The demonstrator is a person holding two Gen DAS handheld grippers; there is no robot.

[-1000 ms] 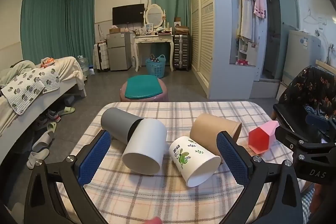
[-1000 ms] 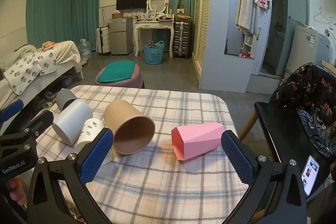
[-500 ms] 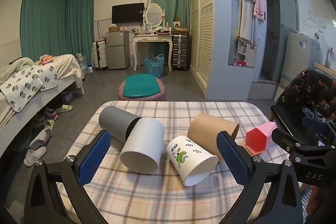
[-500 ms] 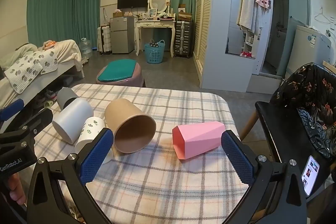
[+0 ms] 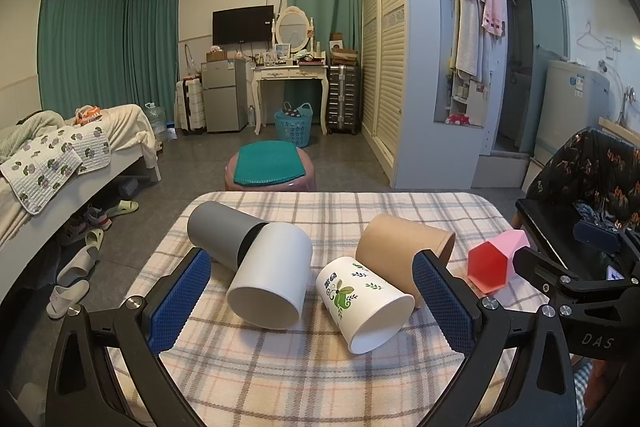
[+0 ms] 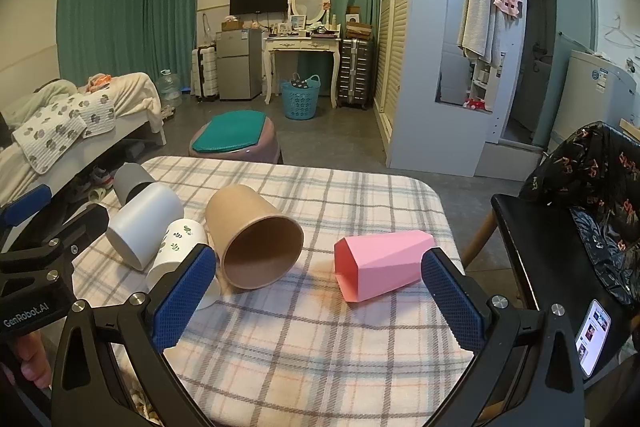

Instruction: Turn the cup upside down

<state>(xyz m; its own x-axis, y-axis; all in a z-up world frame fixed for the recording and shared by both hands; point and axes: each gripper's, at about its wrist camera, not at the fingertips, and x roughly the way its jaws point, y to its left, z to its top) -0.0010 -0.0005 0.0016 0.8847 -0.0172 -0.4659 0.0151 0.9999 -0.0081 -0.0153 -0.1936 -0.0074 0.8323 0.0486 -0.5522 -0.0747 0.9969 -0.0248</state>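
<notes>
Pink faceted cup (image 6: 382, 263) on its side on plaid table (image 6: 320, 347), mouth toward near-left, long axis running far-right. Sits just ahead of right gripper (image 6: 318, 291), spread wide, holding nothing. Left gripper (image 5: 312, 303) spread too, over by white cup (image 5: 272, 283) + leaf-print cup (image 5: 362, 301), so right is way closer imo.

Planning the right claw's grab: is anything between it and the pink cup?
Nothing visible. The pink cup lies on its side ahead of the open right claw; the brown cup lies apart, to its left.
</notes>
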